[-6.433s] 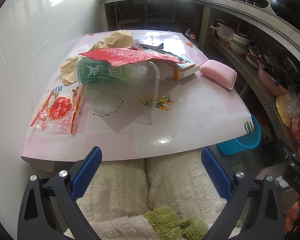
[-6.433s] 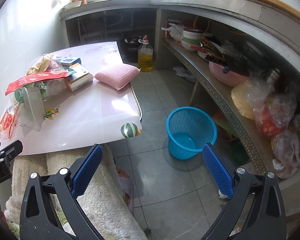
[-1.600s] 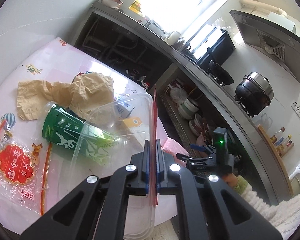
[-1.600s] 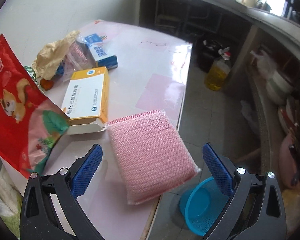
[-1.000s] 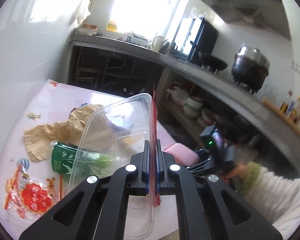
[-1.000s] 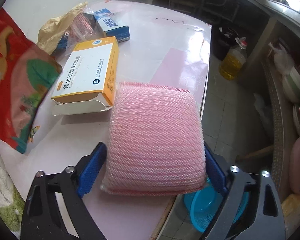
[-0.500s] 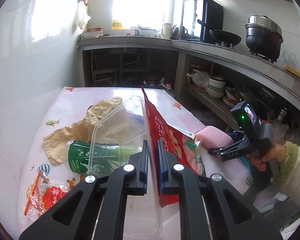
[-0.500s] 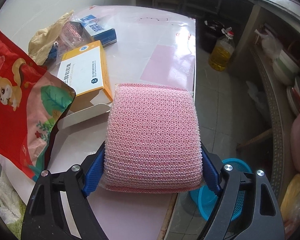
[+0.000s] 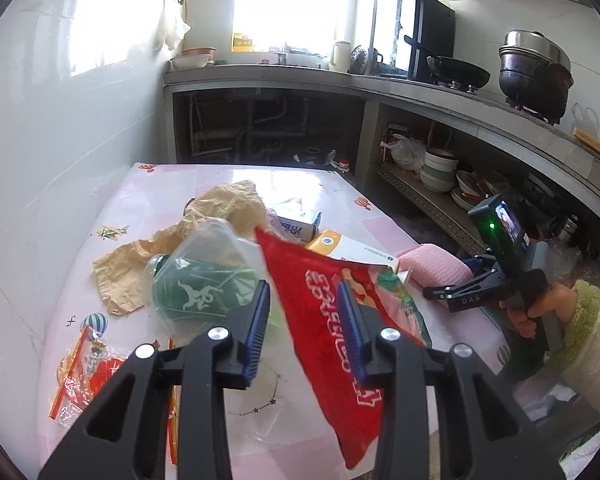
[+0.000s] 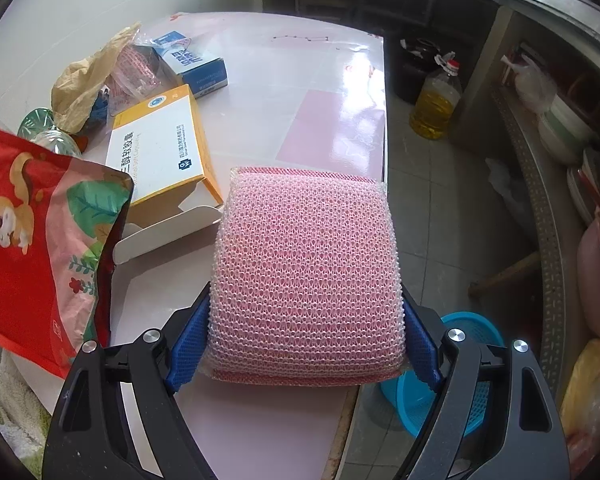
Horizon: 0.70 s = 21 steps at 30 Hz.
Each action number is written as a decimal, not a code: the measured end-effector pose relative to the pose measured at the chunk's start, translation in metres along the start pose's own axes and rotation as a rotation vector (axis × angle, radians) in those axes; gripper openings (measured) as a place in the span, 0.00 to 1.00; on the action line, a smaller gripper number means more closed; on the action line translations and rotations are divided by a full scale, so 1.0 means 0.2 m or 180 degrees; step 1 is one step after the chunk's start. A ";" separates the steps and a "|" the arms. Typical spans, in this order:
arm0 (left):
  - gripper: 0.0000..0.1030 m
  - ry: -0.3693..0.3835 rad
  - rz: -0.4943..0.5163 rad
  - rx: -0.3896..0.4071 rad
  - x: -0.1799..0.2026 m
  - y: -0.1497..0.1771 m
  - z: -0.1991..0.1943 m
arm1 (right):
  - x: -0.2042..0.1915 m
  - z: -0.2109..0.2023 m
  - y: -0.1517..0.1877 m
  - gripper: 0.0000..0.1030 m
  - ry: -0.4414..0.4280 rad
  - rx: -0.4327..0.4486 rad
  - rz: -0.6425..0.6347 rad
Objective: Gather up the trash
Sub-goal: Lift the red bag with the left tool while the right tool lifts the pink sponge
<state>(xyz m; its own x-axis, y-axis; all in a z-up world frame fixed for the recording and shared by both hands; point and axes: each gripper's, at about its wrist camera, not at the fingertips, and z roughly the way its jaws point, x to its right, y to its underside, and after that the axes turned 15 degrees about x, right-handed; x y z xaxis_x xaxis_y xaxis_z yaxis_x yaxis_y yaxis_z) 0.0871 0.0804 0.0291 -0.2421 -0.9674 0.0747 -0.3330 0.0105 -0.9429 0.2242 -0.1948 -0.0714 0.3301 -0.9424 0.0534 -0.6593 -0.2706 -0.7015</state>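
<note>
Since half a second ago our left gripper (image 9: 303, 312) has let go of the red bag (image 9: 336, 320): its jaws, then pinched on the bag's edge, are opening, and the bag now leans loose between and past them, its lower corner hanging toward the bottom centre of the left wrist view; we cannot tell whether it still brushes the right pad. Behind the left finger lies a clear tub (image 9: 216, 256) over a green bottle (image 9: 196, 292), with crumpled brown paper (image 9: 204, 220) beyond and a red-and-yellow wrapper (image 9: 84, 372) at lower left. Our right gripper (image 10: 306, 336) is closed across the pink sponge (image 10: 306, 272), both blue pads pressed into its sides, the sponge filling the centre of the right wrist view over the near edge of the pink table (image 10: 284, 80). Left of the sponge sits an open yellow box (image 10: 160, 148), then the red bag at the left edge; a blue box (image 10: 196, 66) lies further up. Below right, partly behind the right finger, a blue basket (image 10: 472, 332) stands on the floor, and an oil bottle (image 10: 436, 104) stands at upper right. In the left wrist view a hand (image 9: 528, 316) at the right edge holds the right gripper.
</note>
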 end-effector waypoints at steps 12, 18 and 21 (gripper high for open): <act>0.45 -0.0066 -0.0247 -0.0221 -0.08 0.03 0.05 | -0.01 0.00 0.00 0.76 0.0003 -0.0001 0.0004; 0.45 -0.0065 -0.0370 -0.0311 -0.11 0.03 0.04 | -0.01 0.00 0.00 0.76 0.0007 0.0000 0.0004; 0.45 -0.0016 -0.0474 -0.0421 -0.12 0.04 0.02 | -0.01 0.00 0.00 0.76 0.0009 0.0001 0.0005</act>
<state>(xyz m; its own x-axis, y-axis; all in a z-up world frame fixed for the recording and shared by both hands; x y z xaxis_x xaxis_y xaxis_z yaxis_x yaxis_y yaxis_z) 0.0933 0.1028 0.0183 -0.1768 -0.9620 0.2082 -0.4818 -0.0999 -0.8706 0.2235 -0.1922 -0.0722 0.3272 -0.9434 0.0542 -0.6597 -0.2691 -0.7017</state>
